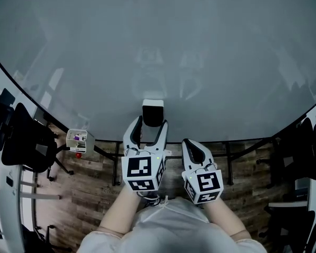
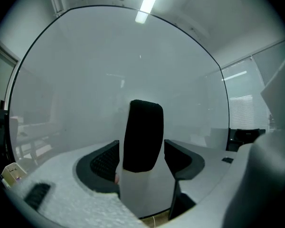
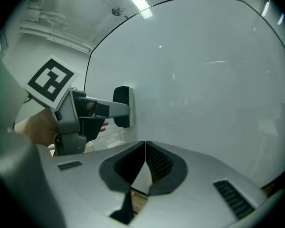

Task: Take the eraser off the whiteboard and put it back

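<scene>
The eraser (image 1: pixel 152 112), white-backed with black felt, sticks to the big whiteboard (image 1: pixel 158 46) low in the middle. My left gripper (image 1: pixel 150 124) is open, one jaw on each side of the eraser with a small gap on both sides. In the left gripper view the eraser (image 2: pixel 143 137) stands upright between the dark pads (image 2: pixel 104 163), against the whiteboard (image 2: pixel 109 70). My right gripper (image 1: pixel 192 147) hovers just to the right, shut and empty. The right gripper view shows its tips (image 3: pixel 145 145) meeting, and the eraser (image 3: pixel 124 107) at the left gripper's jaws (image 3: pixel 115 109) on the whiteboard (image 3: pixel 204 80).
The whiteboard's stand legs (image 1: pixel 116 167) rest on a wooden floor (image 1: pixel 95 194). A small white box (image 1: pixel 77 139) sits at the lower left of the board. Black office chairs stand at the left (image 1: pixel 21 141) and at the right (image 1: pixel 300 146).
</scene>
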